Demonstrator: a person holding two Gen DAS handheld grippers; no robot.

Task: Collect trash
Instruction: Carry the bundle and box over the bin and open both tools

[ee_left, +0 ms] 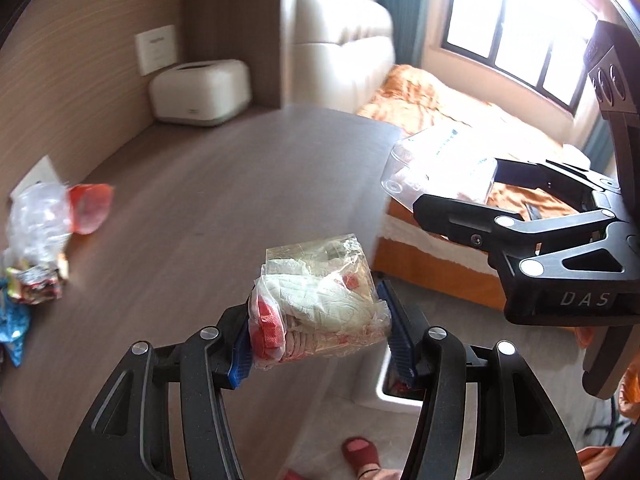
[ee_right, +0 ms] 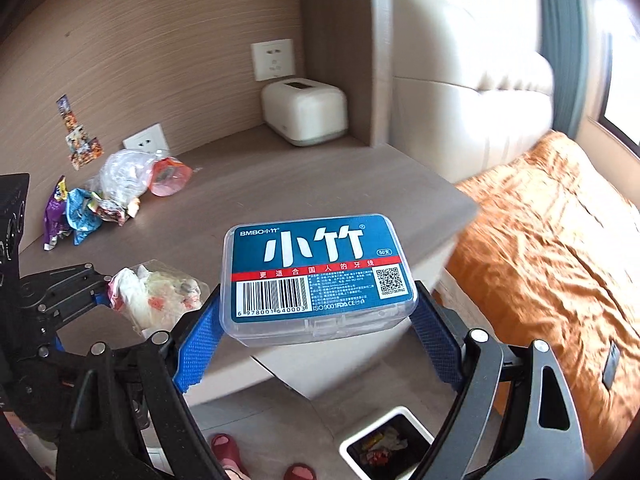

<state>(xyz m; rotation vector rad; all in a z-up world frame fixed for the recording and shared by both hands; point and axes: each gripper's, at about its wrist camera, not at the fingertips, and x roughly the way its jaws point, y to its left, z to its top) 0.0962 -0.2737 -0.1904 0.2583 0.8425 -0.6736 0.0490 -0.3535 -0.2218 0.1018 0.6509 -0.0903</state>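
While the left gripper (ee_left: pixel 320 332) pinches a crumpled clear plastic bag (ee_left: pixel 320 308) stuffed with white tissue and red scraps at the lower centre of its view, its ribbed blue pads (ee_left: pixel 240 356) press into the soft film from both sides. At the centre of the right wrist view, the right gripper (ee_right: pixel 318 320) stands wide, clamped on one rigid, rounded-corner clear plastic box (ee_right: pixel 316 276) with a glossy blue label, a barcode and a QR code. Both loads hang over the edge of the matte wood-grain tabletop (ee_right: pixel 280 184). Left on it, at the left of that view, lies a heap of crinkled foil wrappers (ee_right: pixel 76 212), one clear crushed bag (ee_right: pixel 124 176) and one orange cup (ee_right: pixel 170 176). One smooth cream tissue box (ee_right: pixel 304 114) sits in the corner. Below, at the bottom of the frame, one white square bin (ee_right: pixel 386 444) holds trash, beside two red slippers (ee_right: pixel 226 450)
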